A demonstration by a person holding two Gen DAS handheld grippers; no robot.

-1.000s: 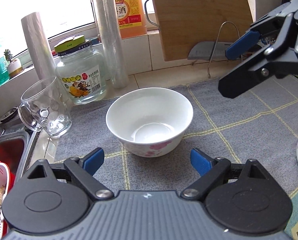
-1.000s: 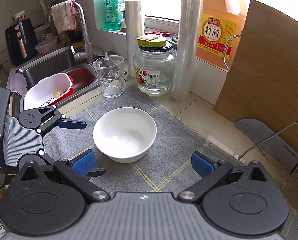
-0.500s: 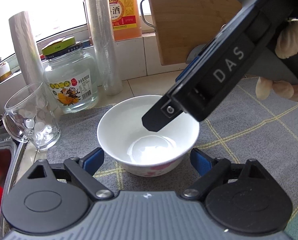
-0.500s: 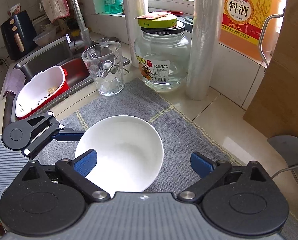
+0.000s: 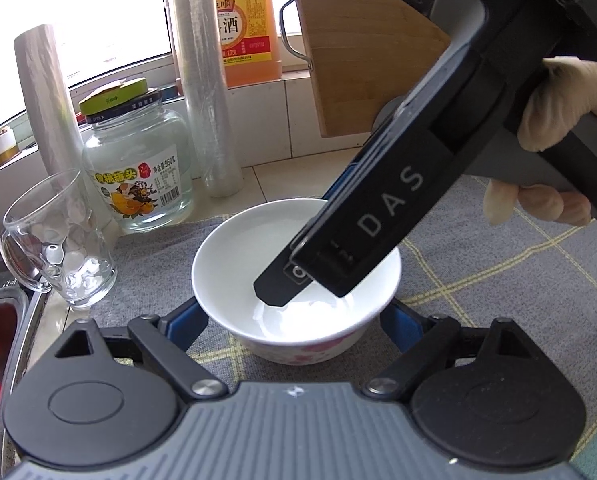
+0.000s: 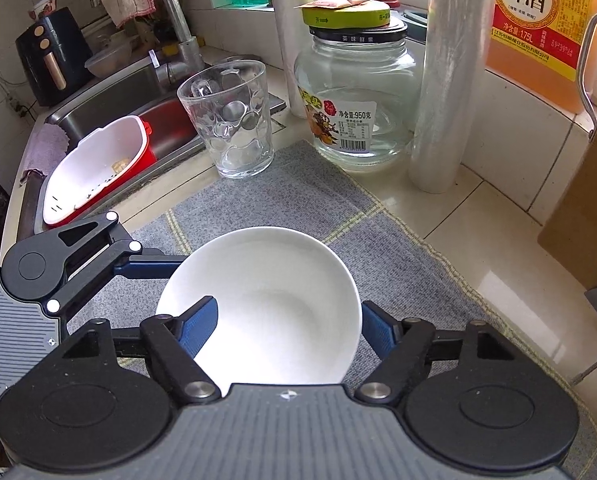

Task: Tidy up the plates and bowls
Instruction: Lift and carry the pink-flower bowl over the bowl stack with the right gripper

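**Trainee:** Where is the bowl (image 6: 266,304), and what are the tools doing?

**Instructor:** It sits upright on the grey mat (image 6: 282,196), near the glass mug (image 6: 230,120) and the jar (image 6: 354,96). The right gripper (image 6: 290,328) has just been closing with the bowl's wall between its pads: the left pad is inside the bowl, the right pad outside against the right wall. Whether both pads already press the wall, I cannot tell. The left gripper (image 5: 294,320) has its jaws spread, one on either side of the bowl's base, gripping nothing.

**Trainee:** How should this step be done well?

**Instructor:** In my judgement, finish the pinch on the rim before any lift. Seat the inner pad flat against the glazed wall; a smooth bowl held by one edge will probably tilt or slip. Lift straight up, clear of the left gripper's jaws, and keep away from the mug.
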